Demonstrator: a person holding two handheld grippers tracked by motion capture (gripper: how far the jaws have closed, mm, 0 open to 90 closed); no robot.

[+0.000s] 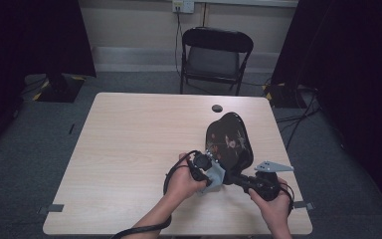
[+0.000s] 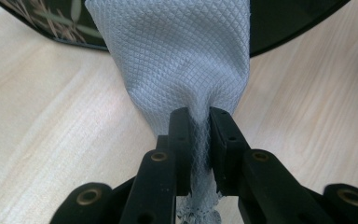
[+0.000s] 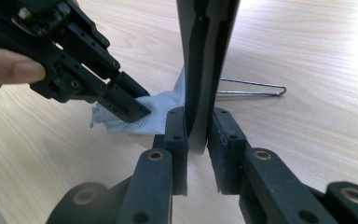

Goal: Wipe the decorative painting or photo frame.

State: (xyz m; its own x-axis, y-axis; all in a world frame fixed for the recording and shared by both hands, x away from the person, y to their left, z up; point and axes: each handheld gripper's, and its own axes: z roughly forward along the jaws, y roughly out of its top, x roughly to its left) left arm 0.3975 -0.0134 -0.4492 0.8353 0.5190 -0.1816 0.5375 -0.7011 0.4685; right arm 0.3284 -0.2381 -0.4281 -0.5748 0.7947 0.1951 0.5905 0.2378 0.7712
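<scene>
Tray [image 1: 229,137], black lacquered with painted decoration, stood on edge above the tabletop [image 1: 129,149] near its right side, rim clamped by right gripper [image 3: 197,126] apparently to steady it, while left gripper [image 2: 198,123], pinched on a white cloth [image 2: 177,56], presses it against the tray's face, presumably for wiping.

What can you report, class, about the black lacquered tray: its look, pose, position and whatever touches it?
The glossy black lacquered tray is rounded and bears a pale floral pattern on its face. It is held tilted up on edge over the pale wooden table, toward the right. The right gripper is clamped on its thin rim. A pale grey textured cloth, pinched in the left gripper, lies against the tray's face.
</scene>
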